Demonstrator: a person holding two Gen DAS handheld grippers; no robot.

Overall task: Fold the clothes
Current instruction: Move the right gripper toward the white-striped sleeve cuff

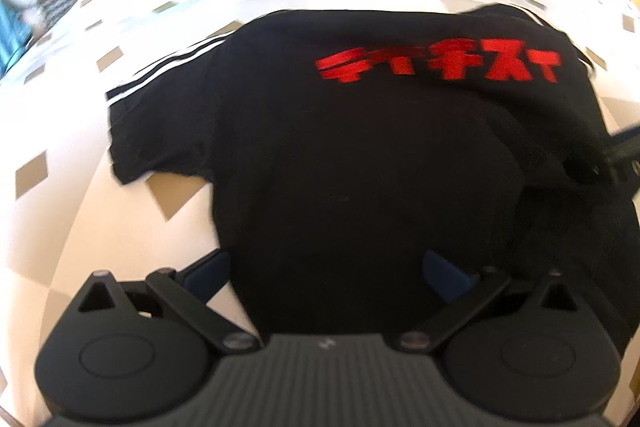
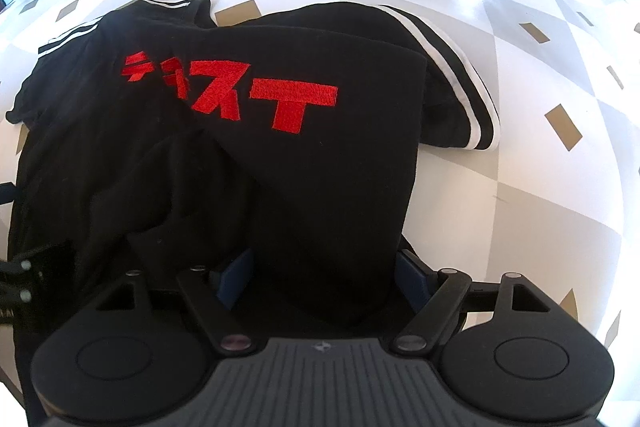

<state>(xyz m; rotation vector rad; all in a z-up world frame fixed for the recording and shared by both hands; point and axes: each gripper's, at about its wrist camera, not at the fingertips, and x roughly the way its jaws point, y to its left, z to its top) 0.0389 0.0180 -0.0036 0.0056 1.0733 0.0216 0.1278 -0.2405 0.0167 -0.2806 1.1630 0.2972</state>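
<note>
Black cotton, soft and limp, is what both claws are working over: a T-shirt (image 1: 360, 155) lying on the checked tabletop (image 1: 80, 155), its hem nearest us and its collar end at the far side. Red lettering (image 2: 228, 91) is running across the chest, and white-striped sleeves are sticking out left and right, so the shirt's long axis is running near to far, hem toward the claws.

The right side is already looking doubled over, with a flap draped across the body and the right sleeve (image 2: 452, 79) bunching beyond it.

The left claw (image 1: 326, 273) is sitting with its blue pads wide apart, hem cloth lying between them but neither pad visibly pressing on it. The right claw (image 2: 326, 277) is standing wide too, its jaws straddling the near edge of the folded flap, nothing pinched as far as I can see.

I'd judge this fabric as light, floppy and prone to slumping, not slippery, nothing fragile. It's wanting a pinch at the hem corners or a sleeve seam, gathering both layers, because a single layer would be peeling away and wrinkling.
</note>
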